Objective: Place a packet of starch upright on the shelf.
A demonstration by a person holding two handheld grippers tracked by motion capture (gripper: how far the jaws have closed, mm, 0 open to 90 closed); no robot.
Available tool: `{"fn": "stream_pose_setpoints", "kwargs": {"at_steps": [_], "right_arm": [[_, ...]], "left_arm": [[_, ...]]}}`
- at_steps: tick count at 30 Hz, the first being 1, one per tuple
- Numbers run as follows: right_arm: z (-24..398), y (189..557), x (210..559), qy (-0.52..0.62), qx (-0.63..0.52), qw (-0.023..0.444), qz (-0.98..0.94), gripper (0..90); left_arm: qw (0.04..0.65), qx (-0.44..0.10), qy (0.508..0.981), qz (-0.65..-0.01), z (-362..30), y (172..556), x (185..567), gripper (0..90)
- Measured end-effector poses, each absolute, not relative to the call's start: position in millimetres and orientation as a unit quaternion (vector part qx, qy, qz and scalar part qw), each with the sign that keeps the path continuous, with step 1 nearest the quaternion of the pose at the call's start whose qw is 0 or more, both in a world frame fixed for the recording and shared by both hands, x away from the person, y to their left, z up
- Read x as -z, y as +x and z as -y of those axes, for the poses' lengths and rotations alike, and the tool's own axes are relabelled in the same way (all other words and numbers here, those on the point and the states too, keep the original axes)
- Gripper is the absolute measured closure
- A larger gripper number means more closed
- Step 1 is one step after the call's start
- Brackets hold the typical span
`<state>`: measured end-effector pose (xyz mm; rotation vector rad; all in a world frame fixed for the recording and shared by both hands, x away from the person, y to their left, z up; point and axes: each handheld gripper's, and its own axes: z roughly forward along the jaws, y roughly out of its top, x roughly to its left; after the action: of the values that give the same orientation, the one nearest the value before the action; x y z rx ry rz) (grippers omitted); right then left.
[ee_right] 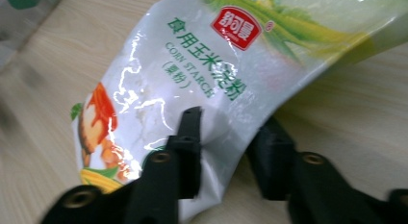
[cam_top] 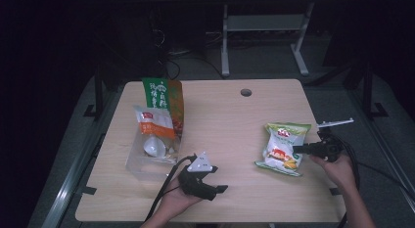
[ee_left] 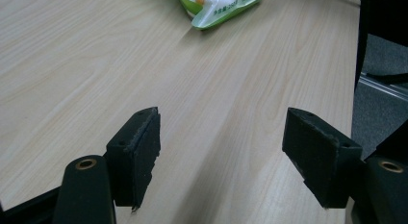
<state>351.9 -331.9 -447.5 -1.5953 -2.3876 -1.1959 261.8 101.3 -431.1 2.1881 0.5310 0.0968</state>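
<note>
One glossy white-green corn starch bag (ee_right: 202, 89), seemingly creased where right tool (ee_right: 223, 147) pinches its edge.

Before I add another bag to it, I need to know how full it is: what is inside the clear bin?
The clear bin holds an orange and white pouch and a tall green and orange bag leaning upright. The bin's floor beneath them is covered.

Clear bin (cam_top: 139, 162) with packets (cam_top: 156, 121)

White and green corn starch bag (ee_right: 192, 80) with red logo, pale wood-grain table (cam_top: 230, 115), black hand-held gripper (ee_right: 226, 152)
</note>
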Motion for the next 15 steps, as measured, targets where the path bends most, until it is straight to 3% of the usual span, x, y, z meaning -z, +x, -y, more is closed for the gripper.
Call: {"fn": "stream_pose_setpoints", "kwargs": {"at_steps": [2, 6, 15], "right_arm": [[329, 350, 447, -0.509, 0.384, 0.015, 0.770, 80.3], [323, 348, 443, -0.504, 0.370, -0.005, 0.780, 86.3], [318, 334, 428, -0.474, 0.388, -0.029, 0.790, 88.2]], "left_arm": [[0.428, -0.035, 0.877, -0.216, -100, 262, 431, 28.9], [0.427, -0.034, 0.877, -0.218, -100, 264, 432, 28.9], [0.431, -0.028, 0.873, -0.227, -96, 272, 430, 28.6]]}}
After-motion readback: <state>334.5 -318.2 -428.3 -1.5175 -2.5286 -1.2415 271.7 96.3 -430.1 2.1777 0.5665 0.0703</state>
